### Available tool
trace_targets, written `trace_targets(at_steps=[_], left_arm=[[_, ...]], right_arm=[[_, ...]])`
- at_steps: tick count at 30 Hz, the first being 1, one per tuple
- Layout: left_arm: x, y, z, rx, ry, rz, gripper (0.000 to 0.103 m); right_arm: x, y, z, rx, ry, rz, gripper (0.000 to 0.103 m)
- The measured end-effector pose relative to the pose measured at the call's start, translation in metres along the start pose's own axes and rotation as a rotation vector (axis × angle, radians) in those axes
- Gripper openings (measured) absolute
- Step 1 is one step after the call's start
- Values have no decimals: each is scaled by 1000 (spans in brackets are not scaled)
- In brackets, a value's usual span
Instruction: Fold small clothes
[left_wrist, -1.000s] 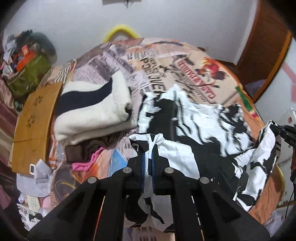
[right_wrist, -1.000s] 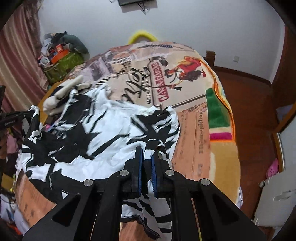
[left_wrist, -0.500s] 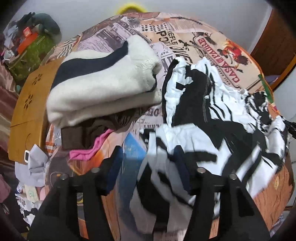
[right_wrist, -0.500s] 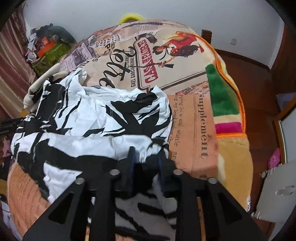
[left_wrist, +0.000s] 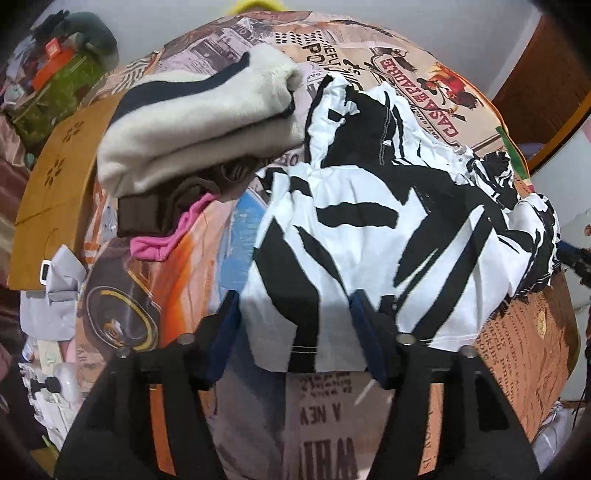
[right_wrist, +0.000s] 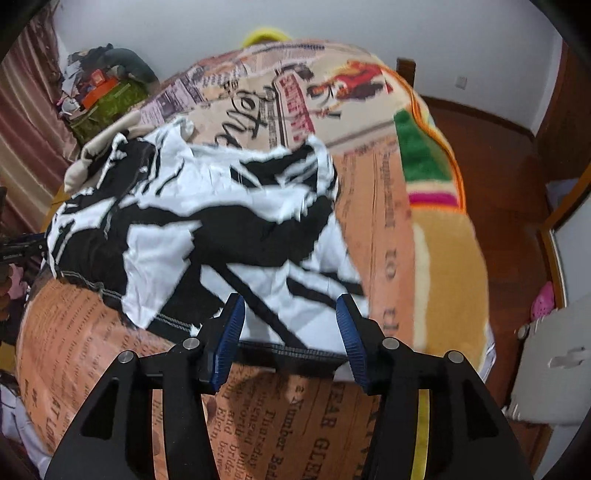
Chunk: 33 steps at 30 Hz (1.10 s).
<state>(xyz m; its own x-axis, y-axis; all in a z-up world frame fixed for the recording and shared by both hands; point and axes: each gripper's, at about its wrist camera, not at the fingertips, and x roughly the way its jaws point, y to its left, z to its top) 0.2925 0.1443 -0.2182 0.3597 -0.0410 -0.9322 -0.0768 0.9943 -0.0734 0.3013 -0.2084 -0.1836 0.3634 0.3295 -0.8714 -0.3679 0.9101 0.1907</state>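
**Both grippers wide, garment down**

Newspaper-print blanket (left_wrist: 369, 48) spreads under everything. My black-and-white patterned garment (left_wrist: 388, 221) lies crumpled on it, long axis left-right between my left gripper (left_wrist: 295, 332) and right gripper (right_wrist: 290, 332), both spread apart, empty. Cream-and-navy folded fleece (left_wrist: 199, 122) sits just left.

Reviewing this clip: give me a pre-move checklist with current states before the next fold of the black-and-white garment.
1. Left hand-held gripper released: ok, jaws wide apart, nothing pinched.
2. Right hand-held gripper released: ok, jaws apart, hem lies beyond them.
3. Black-and-white patterned cotton garment resting on the newspaper-print blanket: ok.
4. Garment flat: not ok, far part bunched and wrinkled.
5. Clear of the cream-and-navy folded fleece stack: cannot tell, the far corner looks very close to it.
6. Near hem reachable for a regrasp: ok, just ahead of the right fingers.
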Motion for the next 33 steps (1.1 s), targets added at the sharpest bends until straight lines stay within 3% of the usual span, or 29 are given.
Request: trace_targets(at_steps=[2,5,8,13,16,18,23,28,33], left_arm=[[-2,-4,-1,10,-2,-12,34],[-9,-12,-3,55,-20,16,22],[-15,-17,-6,87,-39,37,16],[-25,-18,-4,94,-68,30,11],[-35,-21,0,100,-91,22,10],[-44,-25,4,115,-116,16,9],[-62,-36,15,146,-172,5,9],[-73,-43,31,151,-218,-10,7],[-83,-42,62,92,-276,-57,7]], right_arm=[[4,0,-3,0,2,-16,48],[-5,-5,-2,-9,-59,-83,48],[-9,-20,0,32,-65,-78,48],[10,-39,-7,94,18,-46,48],[10,-38,-9,97,9,-32,44],[8,-36,-8,97,16,9,29],[13,-25,-6,63,56,44,7],[-6,-16,12,77,-17,123,5],[-34,-18,50,127,-147,211,3]])
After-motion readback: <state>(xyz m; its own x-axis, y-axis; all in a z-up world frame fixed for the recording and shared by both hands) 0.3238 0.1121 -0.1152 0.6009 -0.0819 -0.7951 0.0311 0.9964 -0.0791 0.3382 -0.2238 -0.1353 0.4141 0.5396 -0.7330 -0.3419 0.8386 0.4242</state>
